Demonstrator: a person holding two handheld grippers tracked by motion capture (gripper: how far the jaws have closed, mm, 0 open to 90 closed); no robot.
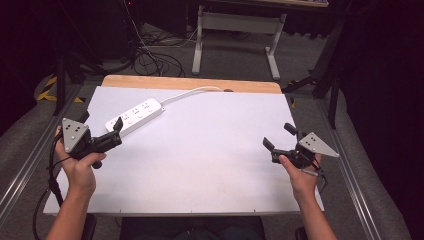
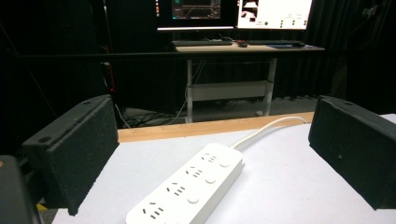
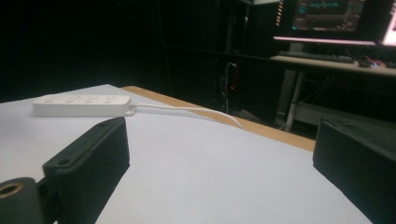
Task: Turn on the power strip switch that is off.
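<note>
Presently, the power strip (image 1: 135, 116) is found lying flat at the table's (image 1: 210, 150) far left, cord trailing rearward. The left gripper (image 1: 118, 125) is held just before it, jaws apart, seemingly for grasping. The right gripper (image 1: 278, 136), jaws likewise apart, is kept well clear.

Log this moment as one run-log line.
left gripper: open, at power strip near end, not touching | right gripper: open, apart over table | strip: flat, untouched
</note>
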